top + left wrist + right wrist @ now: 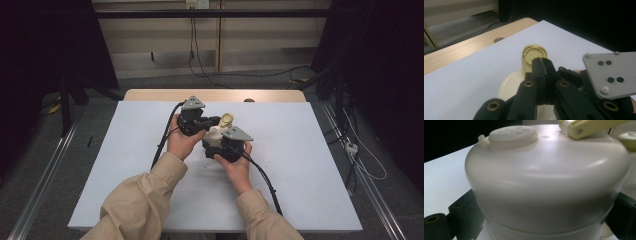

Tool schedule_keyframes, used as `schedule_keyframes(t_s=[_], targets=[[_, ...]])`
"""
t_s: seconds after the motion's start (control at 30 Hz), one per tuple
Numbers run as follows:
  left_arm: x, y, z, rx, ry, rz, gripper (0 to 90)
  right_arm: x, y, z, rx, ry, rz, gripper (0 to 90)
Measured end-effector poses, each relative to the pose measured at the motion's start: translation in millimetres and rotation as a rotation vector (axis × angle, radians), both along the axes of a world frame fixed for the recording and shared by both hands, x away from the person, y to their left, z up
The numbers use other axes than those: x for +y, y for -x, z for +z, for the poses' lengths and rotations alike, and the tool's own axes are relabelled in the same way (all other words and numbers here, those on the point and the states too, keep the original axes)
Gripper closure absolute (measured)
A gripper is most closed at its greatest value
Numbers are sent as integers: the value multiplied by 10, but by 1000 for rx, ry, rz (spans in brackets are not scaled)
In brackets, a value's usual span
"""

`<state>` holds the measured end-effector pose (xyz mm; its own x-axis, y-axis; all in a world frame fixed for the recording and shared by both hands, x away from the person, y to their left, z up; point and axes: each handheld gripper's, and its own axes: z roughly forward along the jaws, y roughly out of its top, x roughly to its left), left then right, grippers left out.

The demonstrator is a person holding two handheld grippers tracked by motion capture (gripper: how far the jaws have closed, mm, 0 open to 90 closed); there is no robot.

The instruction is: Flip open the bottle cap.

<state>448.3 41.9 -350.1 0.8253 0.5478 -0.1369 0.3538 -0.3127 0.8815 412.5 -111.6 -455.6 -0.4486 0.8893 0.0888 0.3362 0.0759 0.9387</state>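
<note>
So the person is standing at the worktop (300, 165) with a hand-held gripper in each hand, and both are meeting over a cream plastic shaker jar (544, 185) near the middle of the white sheet, a bit toward the far side; the right hand-held gripper (226, 145) is clamping the jar's body, its black jaws sitting on either flank in the right gripper view, so it's working as the vice here. The left hand-held gripper (543, 65) is pinched shut on the yellowish flip cap (532, 55), which is standing open on its hinge with its underside and little studs facing the camera; the sprinkle holes on the jar's top (511, 133) are lying exposed. My read is that the lid-flipping step is in hand, though I can't tell whether the cap is being swung open or about to be pressed back shut. Either way the next move is calling for the left gripper to be swinging that cap in an arc around the hinge rather than tugging it straight; the right one needs to be keeping the jar from twisting or tipping, since that smooth rounded wall looks slippery; if it's closing, the studs have to be lining up with the holes before pressing down.
</note>
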Motion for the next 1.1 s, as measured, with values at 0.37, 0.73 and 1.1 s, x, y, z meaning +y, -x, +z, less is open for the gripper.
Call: schedule_keyframes(t_s=[0.37, 0.73, 1.1], targets=[[40, 19, -7, 11, 17, 7, 816, -11, 6, 9, 7, 0, 2, 46], [68, 34, -12, 20, 17, 20, 618, -53, 35, 34, 35, -4, 9, 34], [116, 73, -2, 25, 12, 49, 331, -108, 96, 54, 39, 13, 20, 34]])
